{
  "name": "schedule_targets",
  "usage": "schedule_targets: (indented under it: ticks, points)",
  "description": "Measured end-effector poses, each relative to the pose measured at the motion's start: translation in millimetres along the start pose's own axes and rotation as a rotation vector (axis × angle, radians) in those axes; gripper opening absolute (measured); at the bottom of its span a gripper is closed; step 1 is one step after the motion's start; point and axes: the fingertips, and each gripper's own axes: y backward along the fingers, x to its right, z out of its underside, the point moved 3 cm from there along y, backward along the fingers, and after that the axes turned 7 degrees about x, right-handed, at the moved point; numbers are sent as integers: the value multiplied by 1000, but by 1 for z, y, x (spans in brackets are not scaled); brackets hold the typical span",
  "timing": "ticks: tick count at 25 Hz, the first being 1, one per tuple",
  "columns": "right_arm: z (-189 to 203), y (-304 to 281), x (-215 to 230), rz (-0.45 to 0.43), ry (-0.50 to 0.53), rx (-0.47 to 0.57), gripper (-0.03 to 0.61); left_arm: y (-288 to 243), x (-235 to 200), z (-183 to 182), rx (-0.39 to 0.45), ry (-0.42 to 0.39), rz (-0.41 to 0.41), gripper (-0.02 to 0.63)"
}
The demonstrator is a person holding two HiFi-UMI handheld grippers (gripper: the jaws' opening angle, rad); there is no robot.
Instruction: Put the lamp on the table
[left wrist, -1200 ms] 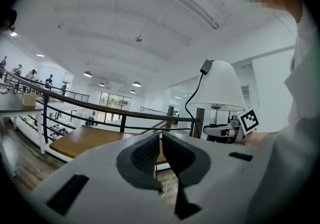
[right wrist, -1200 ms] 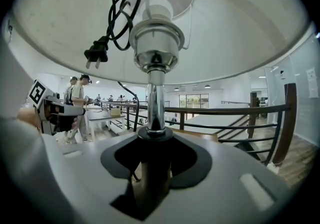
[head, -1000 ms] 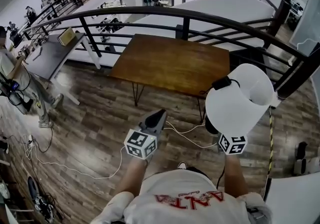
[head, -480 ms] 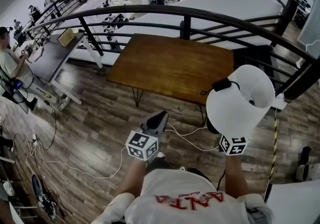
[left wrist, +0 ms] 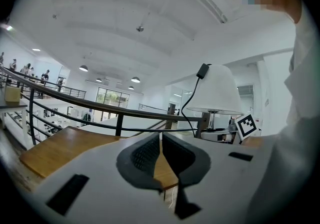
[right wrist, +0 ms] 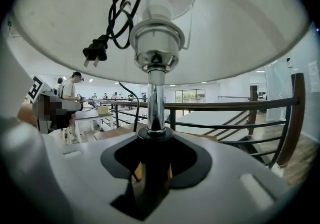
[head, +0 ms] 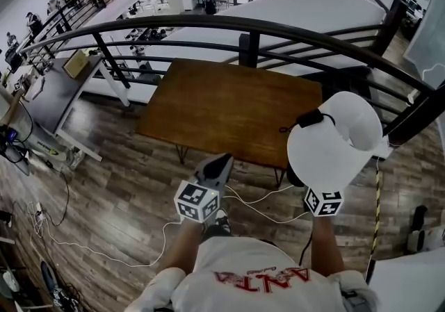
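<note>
Head view looks steeply down on a person in a white shirt [head: 254, 279] standing on a wood plank floor [head: 125, 171] before a brown wooden tabletop [head: 222, 105] on thin dark legs. Behind it curves a dark metal railing [head: 278, 26]. The lamp [head: 334, 140] is not on the tabletop. It is held up in the air at the person's right, and its white shade covers the tabletop's near right corner in this view. A black cord fitting [head: 309, 118] lies against the shade's outer side. A white cable [head: 104, 237] trails over the floor at the left, and a grey desk [head: 49, 92] stands further off beyond it.

In the right gripper view, the right gripper [right wrist: 152, 160] has its jaws closed on the lamp's dark base. From there a chrome stem [right wrist: 156, 101] rises straight up to the socket under the shade. A black cord ending in a two-pin plug [right wrist: 96, 51] hangs in loops against the shade's underside.

In the left gripper view, the left gripper [left wrist: 161, 150] has its jaws together at the tips with nothing between them, and the wooden tabletop shows beyond. The lamp stands upright to the right in that view, with a black cord running down from the top of its shade. In the head view, the left gripper points toward the tabletop's near edge, well apart from the lamp.
</note>
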Motion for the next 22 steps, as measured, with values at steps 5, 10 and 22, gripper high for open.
schedule_targets:
  ticks: [5, 10, 22]
  points:
    - [-20, -57, -6, 34, 4, 11, 133, -27, -57, -21, -4, 1, 29, 23]
    - [-28, -98, -15, 72, -6, 16, 133, -43, -103, -35, -9, -5, 64, 23]
    - [-14, -179, -9, 96, -26, -3, 133, -82, -159, -30, -27, 23, 87, 23]
